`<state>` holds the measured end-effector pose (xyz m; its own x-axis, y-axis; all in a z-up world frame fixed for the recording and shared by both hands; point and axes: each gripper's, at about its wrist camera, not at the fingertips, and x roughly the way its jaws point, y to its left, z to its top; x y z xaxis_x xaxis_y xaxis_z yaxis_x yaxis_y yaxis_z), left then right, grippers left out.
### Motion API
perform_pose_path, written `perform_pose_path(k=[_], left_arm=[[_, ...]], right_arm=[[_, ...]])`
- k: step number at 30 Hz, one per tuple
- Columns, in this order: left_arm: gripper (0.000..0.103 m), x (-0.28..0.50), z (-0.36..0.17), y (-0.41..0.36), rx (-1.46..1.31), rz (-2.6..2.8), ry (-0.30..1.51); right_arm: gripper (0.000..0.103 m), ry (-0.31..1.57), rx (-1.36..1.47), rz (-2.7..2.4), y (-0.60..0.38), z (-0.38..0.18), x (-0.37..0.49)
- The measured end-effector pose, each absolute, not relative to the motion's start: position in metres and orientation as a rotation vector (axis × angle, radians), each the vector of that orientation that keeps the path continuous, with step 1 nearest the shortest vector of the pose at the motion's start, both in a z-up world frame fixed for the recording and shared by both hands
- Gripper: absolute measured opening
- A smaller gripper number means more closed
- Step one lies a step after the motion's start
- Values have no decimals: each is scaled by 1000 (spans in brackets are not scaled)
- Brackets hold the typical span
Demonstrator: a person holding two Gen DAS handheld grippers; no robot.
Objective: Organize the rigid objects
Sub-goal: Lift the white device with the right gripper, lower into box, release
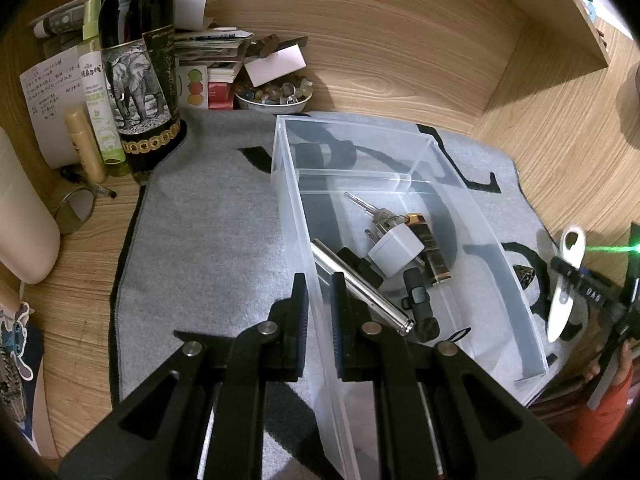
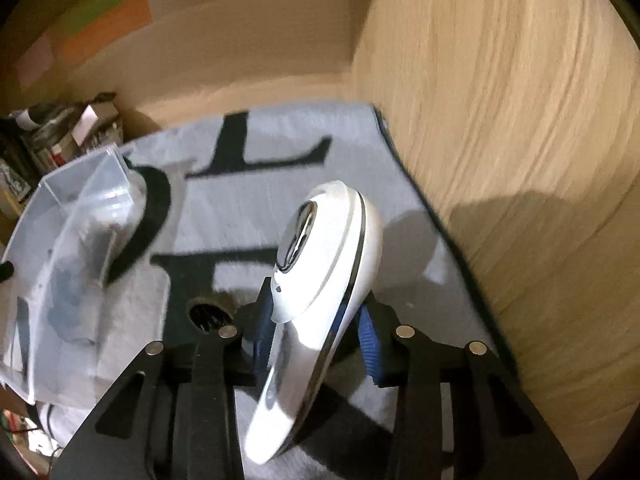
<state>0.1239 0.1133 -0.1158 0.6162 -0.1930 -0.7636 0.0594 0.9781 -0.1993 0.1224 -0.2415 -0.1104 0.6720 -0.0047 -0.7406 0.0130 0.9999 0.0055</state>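
1. Left tool (image 1: 318, 280): jaws pressed onto the near-left wall of the clear plastic bin (image 1: 504, 264), one finger outside, one inside.
2. Bin sits on a grey mat (image 1: 208, 240) with black lettering, on the wooden counter (image 1: 540, 128).
3. Bin's near compartment holds: keys (image 1: 366, 206), white plug adapter (image 1: 396, 250), battery (image 1: 432, 250), metal cylinder (image 1: 360, 286), small black gadgets (image 1: 418, 302). Far compartment looks bare.
4. Right tool (image 2: 316, 320): pinching a white bottle opener (image 2: 332, 248) by its lower body, metal-rimmed opening pointing up and away. Right view is blurred.
5. Left view: opener (image 1: 566, 280) held off the mat, right of the bin, outside its right wall.
6. Clutter at the counter's back-left: wine bottle (image 1: 140, 68), spray bottle (image 1: 98, 92), bowl of pebbles (image 1: 274, 94), papers.
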Motion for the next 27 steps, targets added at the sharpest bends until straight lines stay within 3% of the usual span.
perform_pose_path(k=[17,27], left_arm=[[10,124,-115,112,-164,-147,894],[10,124,-115,113,-177,-146,893]], right_arm=[[32,583,-102,205,-164,-22,140],[32,543,-174,400,-97,-15,137]])
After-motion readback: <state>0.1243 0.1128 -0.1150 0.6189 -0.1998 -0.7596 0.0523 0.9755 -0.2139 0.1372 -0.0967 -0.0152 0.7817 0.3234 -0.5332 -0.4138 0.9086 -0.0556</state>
